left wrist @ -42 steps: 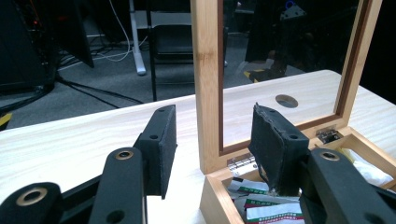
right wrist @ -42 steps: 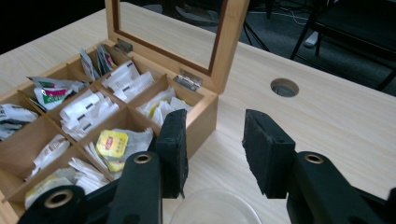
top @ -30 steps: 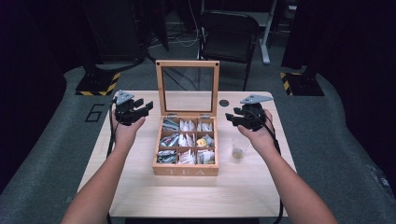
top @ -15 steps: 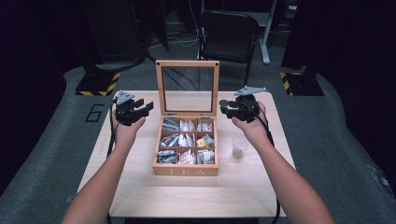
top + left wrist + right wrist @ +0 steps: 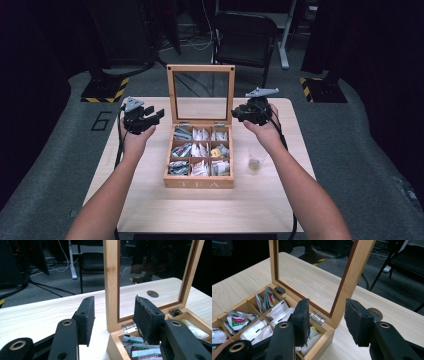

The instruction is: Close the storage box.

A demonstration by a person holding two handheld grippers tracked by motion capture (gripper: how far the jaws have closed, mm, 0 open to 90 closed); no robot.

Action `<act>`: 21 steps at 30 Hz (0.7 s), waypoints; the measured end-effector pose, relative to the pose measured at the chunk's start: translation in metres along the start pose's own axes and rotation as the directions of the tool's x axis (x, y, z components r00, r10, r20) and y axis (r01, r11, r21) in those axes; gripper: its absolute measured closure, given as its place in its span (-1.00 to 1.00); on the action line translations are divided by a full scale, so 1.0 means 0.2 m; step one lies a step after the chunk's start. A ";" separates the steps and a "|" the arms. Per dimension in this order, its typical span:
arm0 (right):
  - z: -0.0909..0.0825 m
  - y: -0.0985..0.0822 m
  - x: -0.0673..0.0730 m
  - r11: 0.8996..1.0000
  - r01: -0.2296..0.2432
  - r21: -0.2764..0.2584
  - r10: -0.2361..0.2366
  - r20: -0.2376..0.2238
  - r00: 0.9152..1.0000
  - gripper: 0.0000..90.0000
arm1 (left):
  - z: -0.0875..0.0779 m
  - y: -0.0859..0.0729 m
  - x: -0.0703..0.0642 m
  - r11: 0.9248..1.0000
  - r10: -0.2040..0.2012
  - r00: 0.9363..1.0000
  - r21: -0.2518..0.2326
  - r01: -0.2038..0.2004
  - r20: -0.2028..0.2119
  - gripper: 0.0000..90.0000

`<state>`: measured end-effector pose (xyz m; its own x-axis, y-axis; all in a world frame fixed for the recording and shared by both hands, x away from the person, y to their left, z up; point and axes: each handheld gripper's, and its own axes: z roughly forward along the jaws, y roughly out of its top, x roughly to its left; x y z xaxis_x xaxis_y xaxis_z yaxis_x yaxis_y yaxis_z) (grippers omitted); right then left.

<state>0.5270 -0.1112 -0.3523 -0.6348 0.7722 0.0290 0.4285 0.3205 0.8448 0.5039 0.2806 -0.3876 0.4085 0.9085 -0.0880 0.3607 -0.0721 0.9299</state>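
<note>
While both sets of jaws stand parted and grip nothing, you have the lid's two side rails lined up inside them; in the left gripper view the left rail [image 5: 111,285] rises in the gap between the pads [image 5: 88,317], apart from both, and in the right gripper view the right rail [image 5: 352,282] leans up between the pads [image 5: 357,320] in the same way, untouched. From above, your left gripper [image 5: 150,116] hangs just beside the lid's left edge and your right gripper [image 5: 239,113] just beside its right edge, the lid [image 5: 201,94] standing upright on its hinges at the back of the tea box [image 5: 200,184], which sits mid-table [image 5: 150,210].

Judge the lid as light but fragile: a thin wooden frame around a clear pane that looks like glass, so take hold of the wood rails only, roughly midway up, never the pane; the wood seems smooth and stiff, so the foam pads should hold it with modest pressure; the small hinges [image 5: 318,318] may strain if one side leads the other. Beyond the box, a small clear cup [image 5: 255,161] stands near your right forearm; the compartments hold loose tea sachets [image 5: 199,150].
</note>
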 end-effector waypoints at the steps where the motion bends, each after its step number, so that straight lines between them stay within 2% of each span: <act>1: 0.01 0.01 0.00 1.000 0.000 0.000 0.000 -0.001 1.000 0.21 | 0.00 0.00 0.00 1.000 0.000 1.000 -0.003 0.000 0.000 0.14; 3: 0.02 0.01 -0.01 1.000 0.000 -0.009 0.000 -0.001 1.000 0.20 | 0.00 0.00 0.00 1.000 0.003 1.000 0.000 -0.003 0.000 0.14; 6: 0.06 0.04 -0.01 0.999 -0.028 -0.021 0.028 -0.003 1.000 0.17 | 0.00 0.00 0.01 1.000 -0.001 1.000 0.002 0.001 -0.004 0.14; 13: 0.12 0.08 0.00 0.999 -0.018 -0.029 0.018 0.000 1.000 0.18 | 0.01 0.00 0.01 1.000 -0.002 1.000 0.008 0.002 -0.003 0.14; 21: 0.18 0.09 0.01 1.000 -0.020 -0.003 0.020 0.005 1.000 0.18 | 0.01 0.00 0.01 1.000 -0.001 1.000 0.006 0.001 -0.002 0.14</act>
<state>0.5580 -0.0839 -0.3560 -0.6227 0.7813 0.0429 0.4393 0.3037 0.8455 0.5056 0.2811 -0.3891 0.4067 0.9093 -0.0886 0.3661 -0.0734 0.9277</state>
